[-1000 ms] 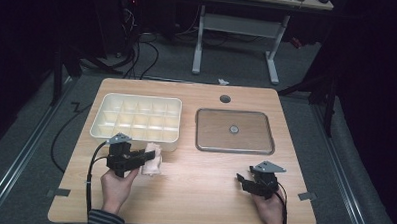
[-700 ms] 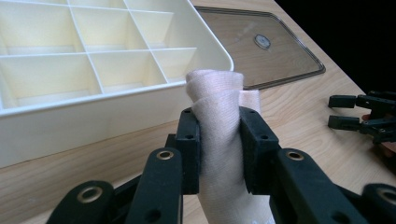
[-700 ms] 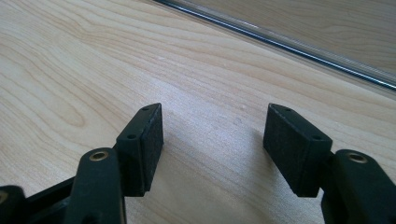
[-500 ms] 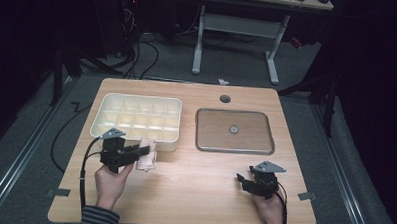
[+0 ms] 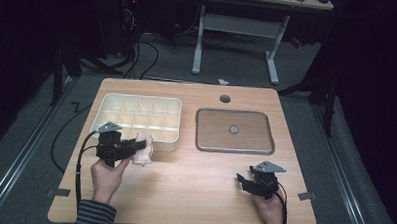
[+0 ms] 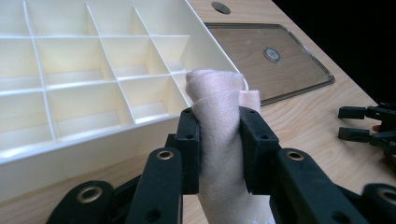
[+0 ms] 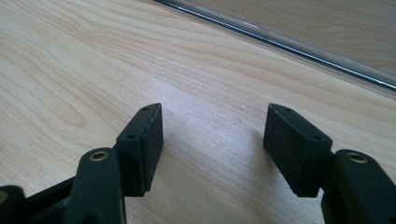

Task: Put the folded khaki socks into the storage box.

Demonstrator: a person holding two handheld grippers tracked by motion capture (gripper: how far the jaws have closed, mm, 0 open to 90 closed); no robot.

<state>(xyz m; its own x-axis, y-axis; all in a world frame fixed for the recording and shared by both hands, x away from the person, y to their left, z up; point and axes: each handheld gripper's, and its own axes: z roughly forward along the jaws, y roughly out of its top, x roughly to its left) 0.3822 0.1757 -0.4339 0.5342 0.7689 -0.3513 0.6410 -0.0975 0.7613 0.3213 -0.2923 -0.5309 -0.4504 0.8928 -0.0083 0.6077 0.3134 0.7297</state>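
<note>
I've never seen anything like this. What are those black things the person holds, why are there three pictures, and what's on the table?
A person holds a hand-operated gripper in each hand. One picture comes from a camera above the table; the other two from cameras riding on each gripper. The left gripper pinches a rolled cloth beside a cream divided tray. The right gripper rests open over bare wood, holding nothing. A clear flat lid lies on the wooden table right of the tray.
</note>
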